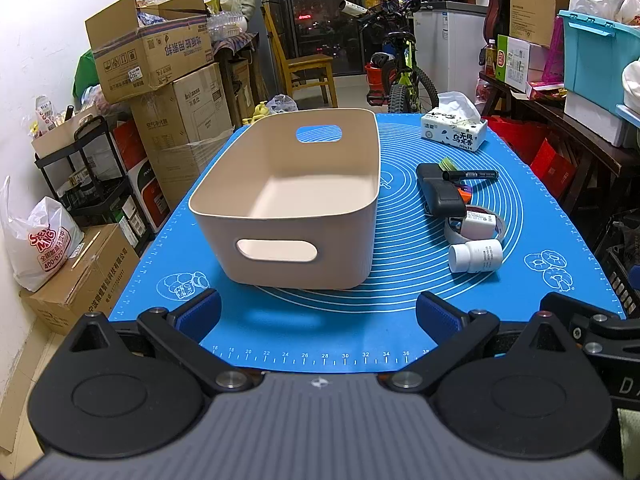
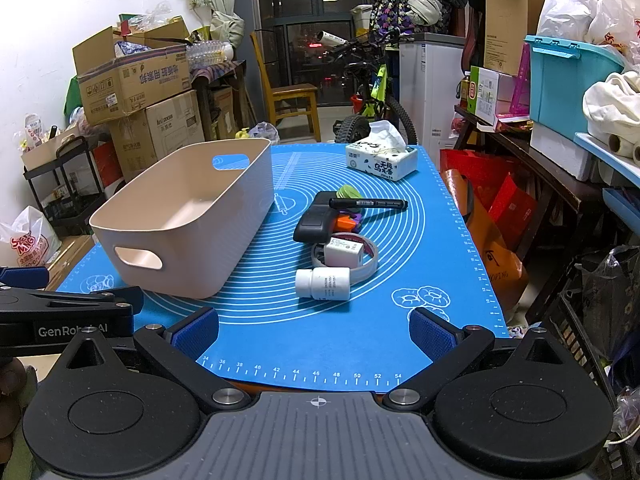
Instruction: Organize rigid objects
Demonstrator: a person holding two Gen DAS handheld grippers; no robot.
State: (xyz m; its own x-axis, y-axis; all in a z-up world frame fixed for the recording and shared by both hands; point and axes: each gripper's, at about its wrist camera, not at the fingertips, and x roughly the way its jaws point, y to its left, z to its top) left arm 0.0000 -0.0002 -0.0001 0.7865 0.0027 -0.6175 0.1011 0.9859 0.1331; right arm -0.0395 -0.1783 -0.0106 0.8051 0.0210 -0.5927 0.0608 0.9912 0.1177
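An empty beige bin point(image 1: 288, 200) point(image 2: 188, 216) stands on the blue mat point(image 1: 400, 320) point(image 2: 320, 340). To its right lie a white pill bottle point(image 1: 475, 255) point(image 2: 323, 283), a tape roll point(image 1: 498, 224) point(image 2: 370, 258) with a white charger point(image 1: 476, 226) point(image 2: 343, 253) inside it, a black device point(image 1: 440, 192) point(image 2: 316, 220), a black marker point(image 1: 470, 175) point(image 2: 368, 203), and small orange, purple and green pieces point(image 2: 348, 216). My left gripper point(image 1: 318, 312) is open and empty before the bin. My right gripper point(image 2: 314, 332) is open and empty before the bottle.
A tissue box point(image 1: 454, 130) point(image 2: 382, 162) sits at the mat's far right. Cardboard boxes point(image 1: 160, 80) stack at the left, a bicycle point(image 1: 400, 68) and chair point(image 1: 308, 68) behind, cluttered shelves point(image 2: 560, 140) at the right. The left gripper's body point(image 2: 60, 316) shows in the right wrist view.
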